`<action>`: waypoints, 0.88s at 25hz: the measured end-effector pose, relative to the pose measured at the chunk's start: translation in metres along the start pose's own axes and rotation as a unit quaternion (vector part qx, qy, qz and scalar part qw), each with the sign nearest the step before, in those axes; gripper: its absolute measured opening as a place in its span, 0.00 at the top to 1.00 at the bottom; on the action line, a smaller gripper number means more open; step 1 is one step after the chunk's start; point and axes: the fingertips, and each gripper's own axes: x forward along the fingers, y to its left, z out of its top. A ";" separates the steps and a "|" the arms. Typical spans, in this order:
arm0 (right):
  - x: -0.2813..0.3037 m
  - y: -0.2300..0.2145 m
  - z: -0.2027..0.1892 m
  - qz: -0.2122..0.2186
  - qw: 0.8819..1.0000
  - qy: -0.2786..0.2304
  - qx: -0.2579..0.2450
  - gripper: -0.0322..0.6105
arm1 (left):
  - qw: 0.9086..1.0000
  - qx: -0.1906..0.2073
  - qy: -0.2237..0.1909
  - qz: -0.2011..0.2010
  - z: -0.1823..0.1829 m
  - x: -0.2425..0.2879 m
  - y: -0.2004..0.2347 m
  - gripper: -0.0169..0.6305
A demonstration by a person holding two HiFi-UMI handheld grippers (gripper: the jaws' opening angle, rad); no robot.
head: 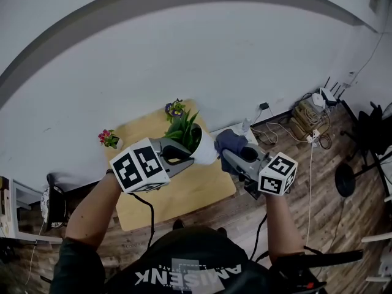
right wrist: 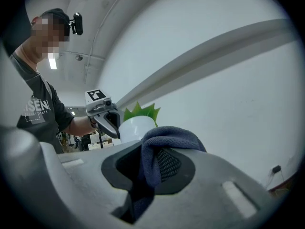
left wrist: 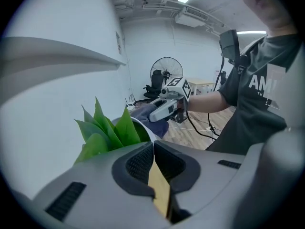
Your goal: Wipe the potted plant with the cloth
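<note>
A white pot [head: 206, 153] with a green leafy plant [head: 185, 132] is held tilted above the wooden table [head: 184, 192]. My left gripper [head: 187, 156] is shut on the pot's rim; in the left gripper view the shut jaws [left wrist: 153, 144] meet just under the leaves [left wrist: 109, 130]. My right gripper [head: 233, 155] is shut on a dark blue-grey cloth [head: 228, 141], which bulges over its jaws [right wrist: 167, 142]. The cloth sits right beside the pot's right side, seemingly touching it. In the right gripper view the pot [right wrist: 136, 128] shows just beyond the cloth.
Two small flowering pots stand on the table, one at the left edge [head: 110, 138] and one at the far edge [head: 175, 109]. A white wall is close behind. Cables and a power strip [head: 306, 124] lie on the wood floor at right, near a round black base [head: 345, 179].
</note>
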 end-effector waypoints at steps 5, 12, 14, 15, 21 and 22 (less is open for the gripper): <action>0.014 0.027 0.049 0.020 0.998 -0.035 -0.044 0.87 | 0.999 -0.037 -0.003 -0.003 0.001 0.006 0.011 0.95; 0.044 0.049 0.061 0.024 0.995 -0.014 -0.096 0.87 | 0.993 -0.109 -0.041 -0.011 0.004 0.011 0.022 0.96; 0.049 0.049 0.056 0.016 0.995 -0.003 -0.102 0.87 | 0.991 -0.124 -0.049 -0.009 0.004 0.013 0.022 0.96; 0.051 0.047 0.054 0.012 0.995 0.000 -0.101 0.87 | 0.990 -0.132 -0.053 -0.010 0.003 0.014 0.022 0.96; 0.055 0.034 0.027 -0.008 0.997 0.020 -0.073 0.87 | 0.985 -0.162 -0.057 -0.017 -0.012 0.019 0.019 0.96; 0.053 0.030 0.022 -0.016 0.997 0.024 -0.067 0.87 | 0.985 -0.164 -0.057 -0.017 -0.013 0.019 0.020 0.96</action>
